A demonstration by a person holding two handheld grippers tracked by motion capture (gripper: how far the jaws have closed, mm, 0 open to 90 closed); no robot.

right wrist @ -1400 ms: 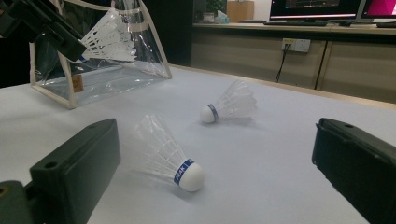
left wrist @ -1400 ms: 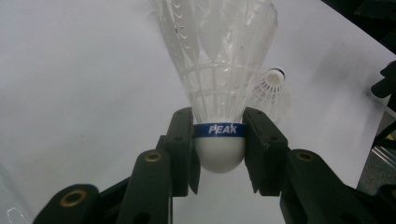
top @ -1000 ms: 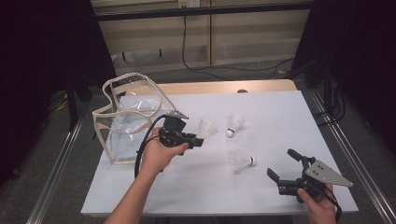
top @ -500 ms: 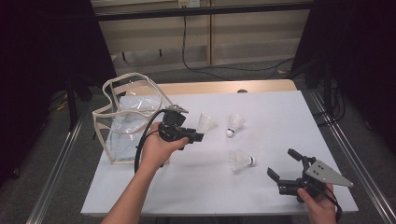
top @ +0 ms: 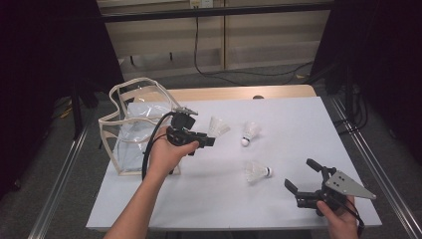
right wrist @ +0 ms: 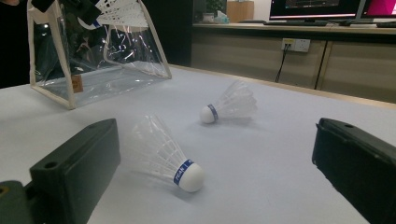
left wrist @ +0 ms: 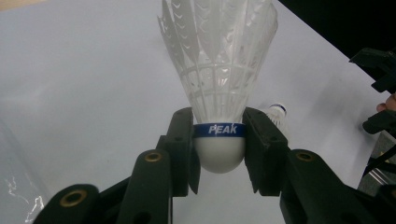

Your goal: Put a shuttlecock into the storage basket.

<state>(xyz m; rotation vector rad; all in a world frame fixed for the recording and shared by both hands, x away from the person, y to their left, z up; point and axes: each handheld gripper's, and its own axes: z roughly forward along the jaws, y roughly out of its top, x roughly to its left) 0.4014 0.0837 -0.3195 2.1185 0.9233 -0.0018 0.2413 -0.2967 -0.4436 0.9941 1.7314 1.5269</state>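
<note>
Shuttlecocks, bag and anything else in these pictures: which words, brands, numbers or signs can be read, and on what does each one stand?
"PEAK": white letters on the blue band of the held shuttlecock, clamped at its cork by the left gripper.
Blue band of the nearest lying shuttlecock: lettering too small and tilted to read.
Blue band of the farther shuttlecock: unreadable.
Small brown tag on the clear bag: too blurred to read.

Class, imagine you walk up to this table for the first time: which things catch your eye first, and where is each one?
First comes the white shuttlecock clamped at its cork by the left gripper, held above the table's left half. Beside it, at the left edge, stands a clear bag with cream trim. Two more shuttlecocks lie on the white top, and the right gripper waits with open jaws near the front right corner.
</note>
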